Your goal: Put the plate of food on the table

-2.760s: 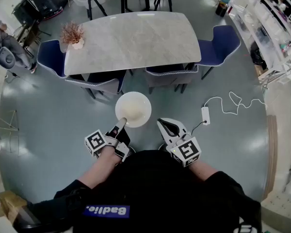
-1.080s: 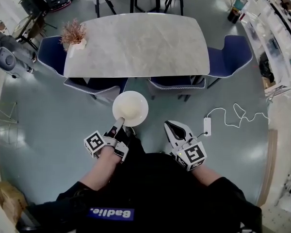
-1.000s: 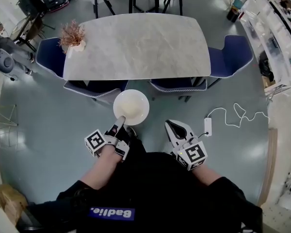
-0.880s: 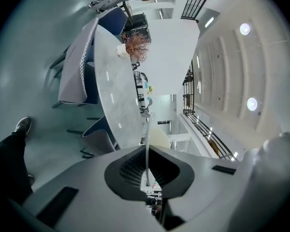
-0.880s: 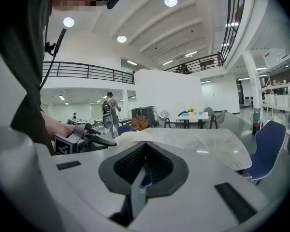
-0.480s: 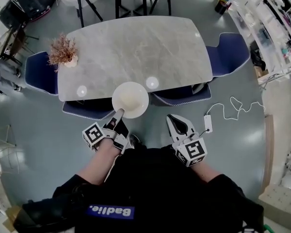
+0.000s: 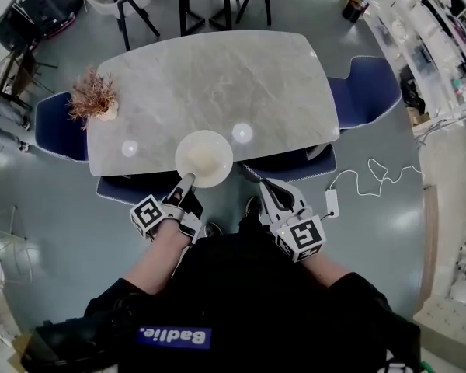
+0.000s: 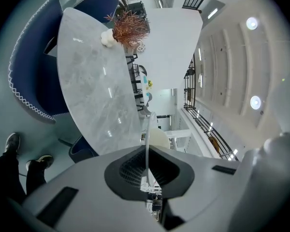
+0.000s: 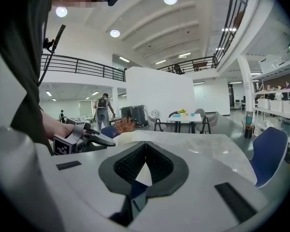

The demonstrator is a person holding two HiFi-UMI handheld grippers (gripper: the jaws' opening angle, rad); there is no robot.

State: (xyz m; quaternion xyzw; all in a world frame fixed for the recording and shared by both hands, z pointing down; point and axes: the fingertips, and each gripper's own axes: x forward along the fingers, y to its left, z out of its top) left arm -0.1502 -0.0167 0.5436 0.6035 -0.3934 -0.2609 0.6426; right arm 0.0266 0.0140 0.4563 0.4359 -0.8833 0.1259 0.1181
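While the left gripper (image 7: 189, 182) pinches its near rim, the round white plate (image 7: 204, 158) hangs over the near edge of the grey table (image 7: 217, 76) — I cannot tell if it touches the top. The jaws are closed tight on the thin rim. The right gripper (image 7: 268, 186) is just beside it, jaws closed together with nothing in them. A dried plant (image 7: 93, 98) stands on the table's left end — a blue chair (image 7: 365, 92) is at the right end.

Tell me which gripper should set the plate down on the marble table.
Left. The left gripper is clamped on the plate at its near rim, and the plate hangs over the table at its near edge. The right gripper is shut on nothing, back near the person's body.
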